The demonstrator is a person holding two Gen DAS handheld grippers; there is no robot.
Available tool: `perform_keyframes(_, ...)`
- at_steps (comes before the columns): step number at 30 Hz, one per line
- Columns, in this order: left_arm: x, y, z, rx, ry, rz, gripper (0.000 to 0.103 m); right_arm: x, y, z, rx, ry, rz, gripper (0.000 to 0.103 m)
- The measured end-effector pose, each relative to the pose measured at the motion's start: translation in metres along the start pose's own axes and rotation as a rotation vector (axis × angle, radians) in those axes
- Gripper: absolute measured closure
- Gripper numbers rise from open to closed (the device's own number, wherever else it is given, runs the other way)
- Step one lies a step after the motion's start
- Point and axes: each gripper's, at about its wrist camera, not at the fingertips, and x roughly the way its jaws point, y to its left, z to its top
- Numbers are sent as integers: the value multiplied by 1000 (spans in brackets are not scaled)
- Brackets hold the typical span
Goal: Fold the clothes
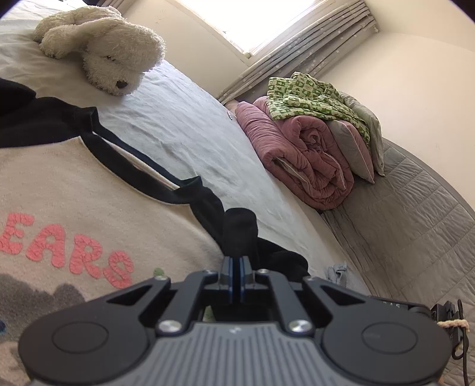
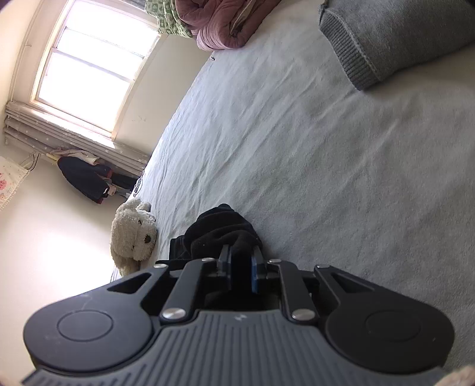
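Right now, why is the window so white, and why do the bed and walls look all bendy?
In the right wrist view the window is washed out by daylight, so nothing outside shows; in the left wrist view the window glares white too. Both cameras use fisheye lenses, so the bed edge and the wall curve, with dark corners.

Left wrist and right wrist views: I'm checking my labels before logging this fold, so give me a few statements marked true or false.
1. The left gripper is shut on black fabric. True.
2. The sweatshirt has green lettering. False: it is pink.
3. The plush dog lies on the bed sheet. True.
4. The right gripper is empty. False: its fingers pinch black cloth.
5. The pink quilt is spread flat. False: it is rolled up.
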Motion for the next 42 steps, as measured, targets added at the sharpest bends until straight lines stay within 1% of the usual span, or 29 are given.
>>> perform_keyframes(6, 2, -3, -2, 14, 20, -50, 97, -15, 35, -3, -242, -168, -78, 91)
perform_keyframes(7, 2, -4, -3, 13, 20, -56, 95, -17, 40, -5, -282, -195, -93, 91)
perform_keyframes(8, 2, -4, -3, 13, 20, -61, 88, -19, 46, -6, -325, -224, -110, 91)
perform_keyframes(10, 1, -5, -3, 16, 15, -61, 81, -22, 56, -7, -425, -288, -152, 91)
perform_keyframes(12, 1, -4, -4, 12, 18, -60, 80, -24, 64, -4, -526, -354, -200, 91)
perform_keyframes(15, 2, -3, -5, 1, 31, -64, 80, -28, 65, 8, -623, -439, -266, 91)
perform_keyframes(18, 3, -5, -6, 11, 40, -62, 80, -30, 60, 23, -707, -508, -336, 91)
perform_keyframes(25, 9, -9, -10, 39, 89, -87, 80, -41, 43, 56, -835, -625, -508, 91)
perform_keyframes(29, 13, -16, -14, 76, 129, -111, 80, -52, 25, 70, -885, -673, -625, 91)
perform_keyframes(32, 17, -19, -17, 102, 155, -109, 80, -58, 6, 78, -911, -681, -711, 91)
perform_keyframes(35, 20, -21, -19, 115, 174, -105, 80, -59, -18, 82, -913, -659, -790, 91)
perform_keyframes(37, 21, -21, -19, 119, 184, -106, 80, -57, -33, 81, -899, -633, -824, 91)
perform_keyframes(42, 23, -19, -21, 119, 201, -99, 80, -52, -63, 72, -852, -569, -880, 92)
